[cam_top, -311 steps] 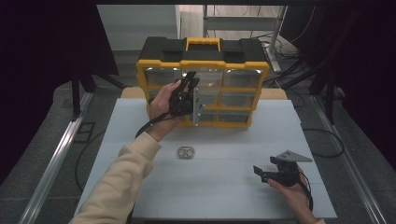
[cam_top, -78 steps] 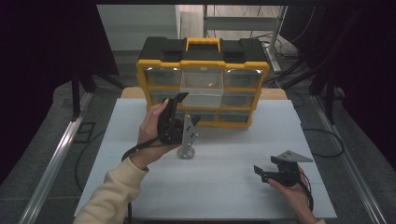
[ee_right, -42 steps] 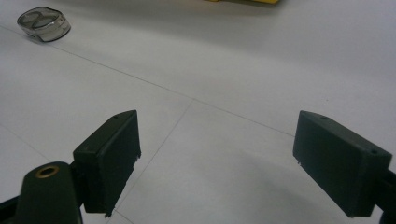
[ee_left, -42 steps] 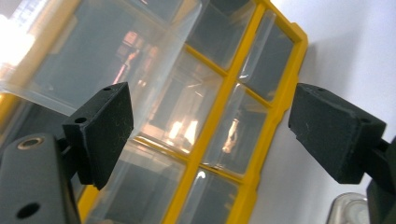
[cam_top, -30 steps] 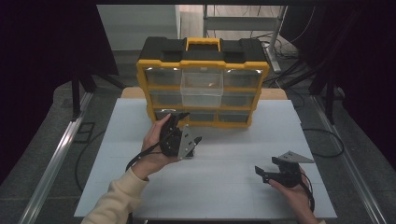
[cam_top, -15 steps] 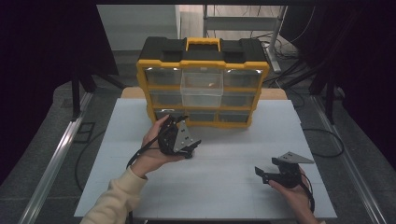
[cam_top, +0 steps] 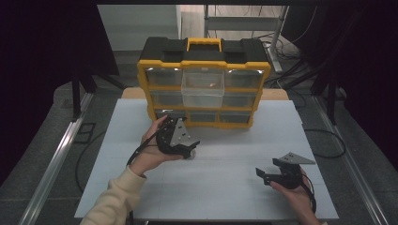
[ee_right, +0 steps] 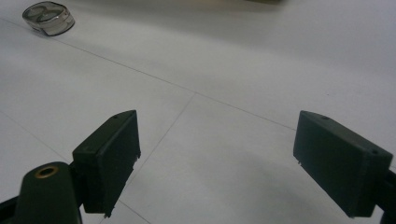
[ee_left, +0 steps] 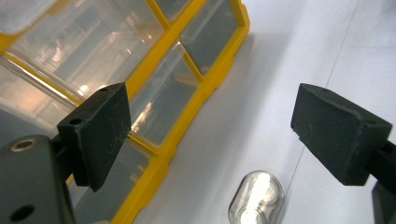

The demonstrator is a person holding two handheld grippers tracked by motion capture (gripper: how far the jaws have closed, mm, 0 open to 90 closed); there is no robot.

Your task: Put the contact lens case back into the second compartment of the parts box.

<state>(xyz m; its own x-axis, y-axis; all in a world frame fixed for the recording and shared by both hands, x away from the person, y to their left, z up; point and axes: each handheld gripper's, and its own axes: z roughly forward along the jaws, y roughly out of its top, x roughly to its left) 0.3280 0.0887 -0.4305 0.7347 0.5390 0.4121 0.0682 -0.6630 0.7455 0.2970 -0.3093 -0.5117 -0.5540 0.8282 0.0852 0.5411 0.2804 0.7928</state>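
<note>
A small clear oval capsule (cam_top: 190, 153) with something pale inside lies on the white table (cam_top: 225, 187), in front of the yellow and black drawer organizer (cam_top: 204, 65). My left gripper (cam_top: 190, 146) hovers just over it, open. In the left gripper view the capsule (ee_left: 256, 201) sits low between the wide-apart jaws of my left gripper (ee_left: 219, 130), touching neither. The organizer's top middle clear drawer (cam_top: 202, 88) is pulled out. My right gripper (cam_top: 268, 169) rests open near the front right of the table. In the right gripper view, the right gripper (ee_right: 224, 158) holds nothing and the capsule (ee_right: 48, 17) lies far off.
The organizer's lower drawers (ee_left: 159, 107) stand close to the left jaw in the left gripper view. Black cables (cam_top: 324, 140) and metal rails (cam_top: 51, 164) run along the floor beside the table. Bare table surface (ee_right: 261, 70) stretches between the two grippers.
My left gripper pulled the top middle drawer out, then came down and back to the table. Over the last second it settled lower over the capsule. The right gripper has stayed put.
</note>
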